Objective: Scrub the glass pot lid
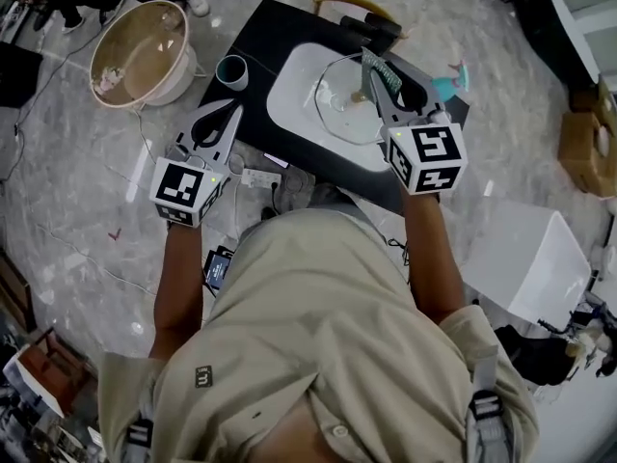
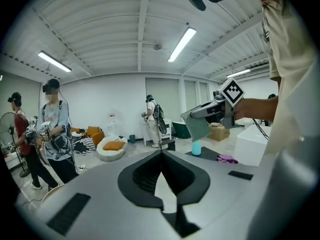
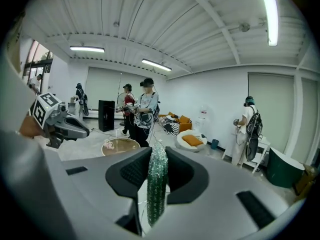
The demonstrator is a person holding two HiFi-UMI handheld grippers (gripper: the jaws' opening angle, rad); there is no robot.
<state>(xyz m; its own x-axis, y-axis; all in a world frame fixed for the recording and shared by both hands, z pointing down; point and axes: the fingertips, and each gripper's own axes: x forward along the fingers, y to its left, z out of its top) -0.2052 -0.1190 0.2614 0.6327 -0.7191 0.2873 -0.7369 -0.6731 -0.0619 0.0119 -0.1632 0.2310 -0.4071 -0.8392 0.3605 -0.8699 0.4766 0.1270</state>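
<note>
The glass pot lid (image 1: 339, 112) lies in a white basin (image 1: 289, 104) on a black table (image 1: 270, 27). My right gripper (image 1: 374, 80) is shut on a green scrub pad (image 1: 384, 73), held edge-up just above the lid's right side. In the right gripper view the pad (image 3: 157, 184) stands pinched between the jaws (image 3: 157, 156). My left gripper (image 1: 234, 116) is shut and empty over the table's left edge, away from the lid. Its jaws (image 2: 161, 154) meet with nothing between them. The lid is not seen in either gripper view.
A teal cup (image 1: 231, 70) stands on the table's left corner. A large round bowl (image 1: 145, 54) sits on the floor to the left, a white box (image 1: 530, 258) to the right. Cables run over the floor. Several people stand in the room beyond.
</note>
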